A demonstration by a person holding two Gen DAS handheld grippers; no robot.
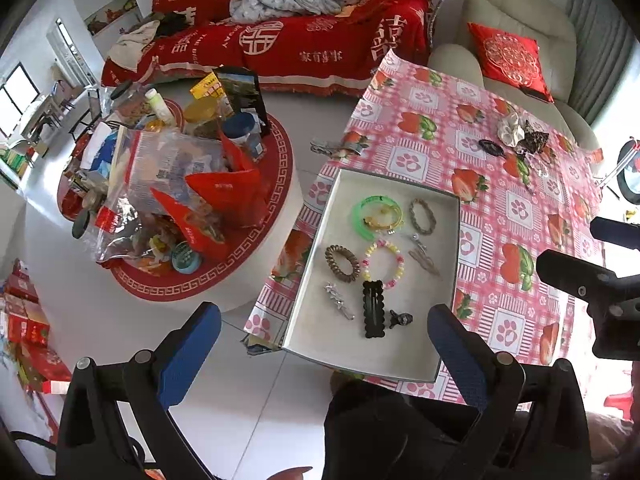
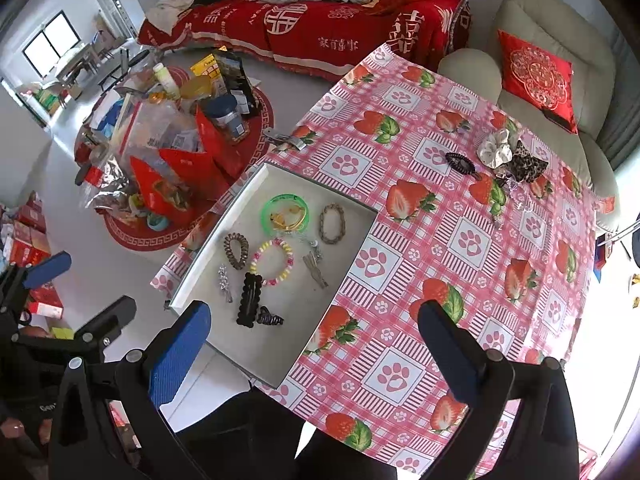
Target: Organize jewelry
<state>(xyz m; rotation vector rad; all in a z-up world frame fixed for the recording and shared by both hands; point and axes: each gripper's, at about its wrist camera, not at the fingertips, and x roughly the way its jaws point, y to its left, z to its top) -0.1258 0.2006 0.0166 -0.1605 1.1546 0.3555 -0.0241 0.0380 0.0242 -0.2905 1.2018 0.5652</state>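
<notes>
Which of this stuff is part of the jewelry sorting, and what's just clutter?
Job: tray, bead bracelet, green bangle, black clip, scrunchies and dark hair tie on the tablecloth.
Clutter: round table's bags and bottles, sofa, red cushion.

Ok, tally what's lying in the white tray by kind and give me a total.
In the tray:
Bracelets/bangles: 3 (green bangle, braided bracelet, beaded bracelet)
Spiral hair tie: 1
Hair clips: 5 (black snap clip, small claw clip, silver clip, two slim clips)
Total: 9
</notes>
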